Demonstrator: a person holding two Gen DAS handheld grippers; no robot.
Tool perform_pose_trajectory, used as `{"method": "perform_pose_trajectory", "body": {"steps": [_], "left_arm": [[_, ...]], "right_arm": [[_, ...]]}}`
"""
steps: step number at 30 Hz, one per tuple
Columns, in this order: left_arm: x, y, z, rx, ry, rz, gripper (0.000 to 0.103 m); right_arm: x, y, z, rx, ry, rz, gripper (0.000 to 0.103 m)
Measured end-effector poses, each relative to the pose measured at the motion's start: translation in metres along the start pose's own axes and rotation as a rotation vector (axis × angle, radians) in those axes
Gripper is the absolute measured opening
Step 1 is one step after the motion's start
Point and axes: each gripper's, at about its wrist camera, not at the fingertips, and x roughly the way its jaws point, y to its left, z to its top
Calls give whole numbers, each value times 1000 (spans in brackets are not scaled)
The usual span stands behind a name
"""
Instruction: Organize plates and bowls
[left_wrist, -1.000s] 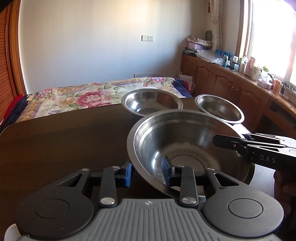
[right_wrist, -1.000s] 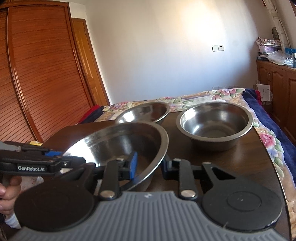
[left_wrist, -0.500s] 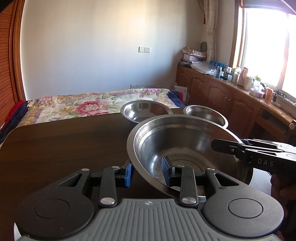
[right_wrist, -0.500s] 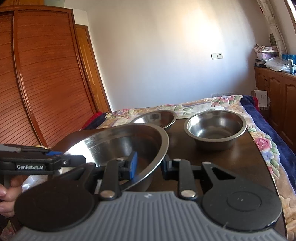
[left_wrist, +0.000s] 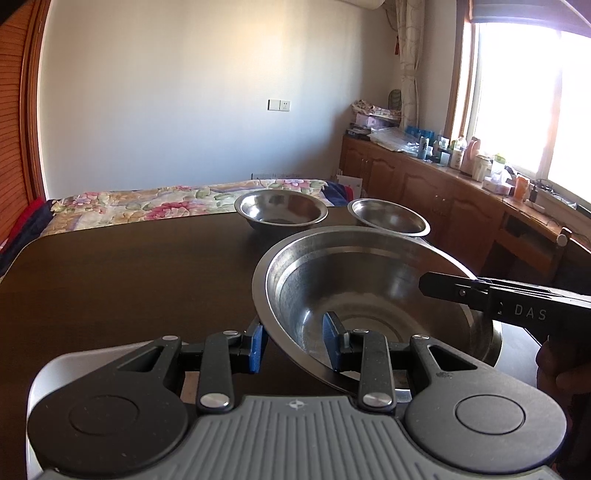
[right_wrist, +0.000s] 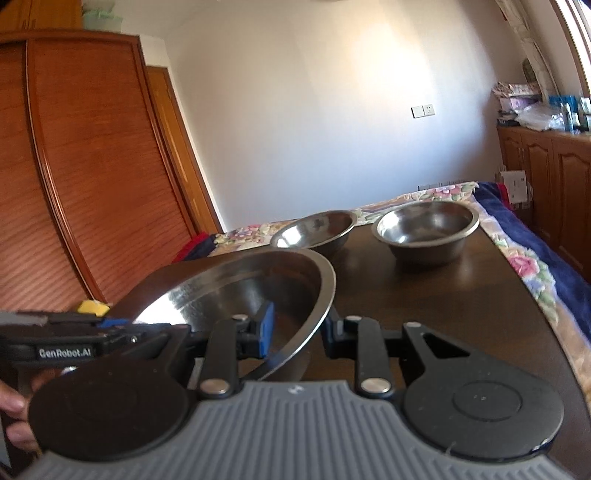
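A large steel bowl (left_wrist: 369, 295) is carried between both grippers over the dark wooden table (left_wrist: 110, 280). My left gripper (left_wrist: 293, 343) is shut on its near rim, one blue pad outside and one inside. My right gripper (right_wrist: 299, 328) is shut on the opposite rim of the large bowl (right_wrist: 240, 291). Each view shows the other tool from the side: the right gripper (left_wrist: 480, 295) and the left gripper (right_wrist: 110, 328). Two smaller steel bowls stand side by side at the table's far end: a shallow one (left_wrist: 280, 212) (right_wrist: 314, 232) and a deeper one (left_wrist: 389, 221) (right_wrist: 428, 229).
A bed with a floral cover (left_wrist: 166, 201) lies just past the table's far edge. Wooden cabinets (left_wrist: 443, 195) loaded with bottles run under the window on the right. A wooden wardrobe (right_wrist: 92, 184) stands on the left. A small yellow thing (right_wrist: 90, 308) lies near the left gripper.
Both grippers have drawn back from the table's far end with the large bowl still held. The two small bowls now look smaller and farther off.
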Motion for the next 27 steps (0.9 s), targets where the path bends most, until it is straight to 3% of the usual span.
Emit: {"method": "perform_pose_trajectory", "body": {"steps": [11,27], "left_arm": [[-15,-6,-26,22,10,9,35],[-24,-9,-36,21,21,36,35]], "right_arm": [[-8,-1,-18,46,4,12,29],[-16,7,-31,38,13,31,29]]}}
